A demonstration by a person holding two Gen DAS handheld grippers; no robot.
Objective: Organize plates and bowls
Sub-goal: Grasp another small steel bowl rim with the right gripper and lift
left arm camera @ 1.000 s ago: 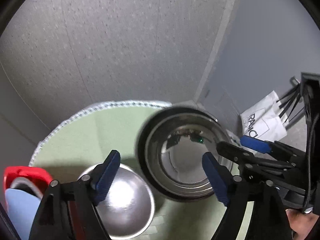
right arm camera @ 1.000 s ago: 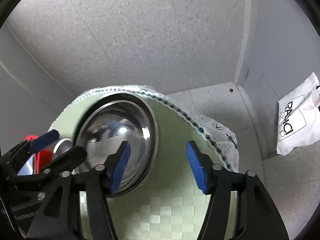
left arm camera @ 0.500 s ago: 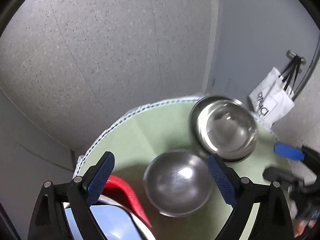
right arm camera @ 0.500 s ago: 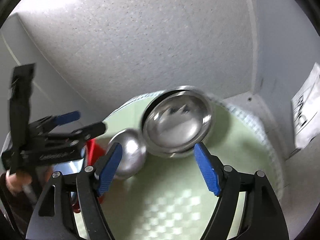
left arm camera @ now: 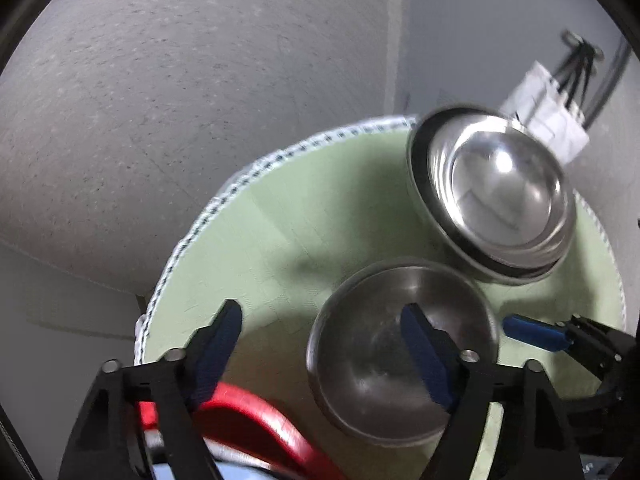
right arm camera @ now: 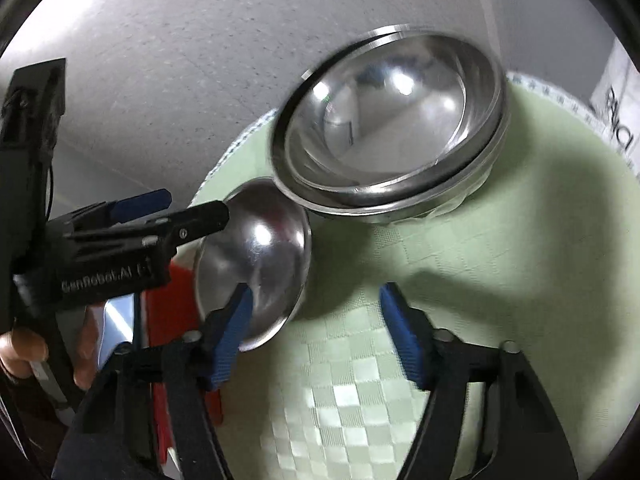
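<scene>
Leftmost, a red-rimmed plate (left arm camera: 256, 412) sits under the left claw (left arm camera: 324, 344), spread wide and empty beside the small steel bowl (left arm camera: 384, 360) on the green-clothed worktop (left arm camera: 280, 232). Rightward, nested steel bowls (right arm camera: 392, 128) likely await it, the right claw (right arm camera: 316, 316) equally wide, holding nothing.

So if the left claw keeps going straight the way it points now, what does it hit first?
Probably the small steel bowl: the left claw is open, and its right finger already overlaps the bowl's inside. The other finger would meet the green tablecloth. Depth is unclear.
</scene>
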